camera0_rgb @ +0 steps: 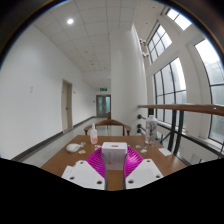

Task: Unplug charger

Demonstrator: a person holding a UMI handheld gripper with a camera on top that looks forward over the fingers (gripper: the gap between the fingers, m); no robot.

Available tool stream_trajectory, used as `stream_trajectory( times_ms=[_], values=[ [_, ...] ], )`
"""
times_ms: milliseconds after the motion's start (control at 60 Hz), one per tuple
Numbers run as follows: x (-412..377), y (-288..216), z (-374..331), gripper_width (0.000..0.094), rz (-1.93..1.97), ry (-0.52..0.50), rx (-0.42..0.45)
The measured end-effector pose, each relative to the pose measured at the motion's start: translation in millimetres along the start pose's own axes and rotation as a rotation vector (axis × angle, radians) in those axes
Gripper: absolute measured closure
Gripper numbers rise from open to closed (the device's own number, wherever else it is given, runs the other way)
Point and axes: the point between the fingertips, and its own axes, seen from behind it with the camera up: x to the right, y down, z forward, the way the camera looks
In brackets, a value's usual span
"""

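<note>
Stretching away beyond everything was a bright corridor with white walls, a door on one side and tall windows (178, 85) on the other, a wooden handrail (190, 108) running along the glazed side. Nearer stood a wooden table (60, 152), reaching from the fingers out toward the corridor and carrying a scatter of small things: a bottle-like object (93, 133) toward the far end, a flat pale item (73, 148) on the door side, and some pale clutter (150, 135) on the window side that was too small to name.

Closest of all was the gripper (113, 172), its two white fingers spread apart with the magenta pads (97, 161) facing each other. Between those pads sat the charger (114, 151), a small white block, squarely on the line of the fingers and just ahead of their tips. A sliver of pad showed on each side of it, so the fingers appeared to flank the block rather than press it; I judged the gripper open with the charger standing between them.

What the charger was plugged into was hidden behind and beneath it, and no cable could be made out. The move ahead seemed to hinge on that alignment: the block lay dead centre, so closing would probably catch both its side faces, and the pull would then run straight back along the fingers' axis.
</note>
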Motion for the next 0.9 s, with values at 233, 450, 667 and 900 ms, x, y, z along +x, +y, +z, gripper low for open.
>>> stream_trajectory(
  times_ms=[233, 450, 667, 900],
  values=[
    [41, 123, 3, 0.0723, 0.005, 0.020, -0.341],
    [46, 161, 23, 0.0628, 0.041, 0.011, -0.437],
    [43, 166, 37, 0.0511, 0.048, -0.010, -0.444],
    [50, 143, 25, 0.0082, 0.028, -0.008, -0.374]
  ],
)
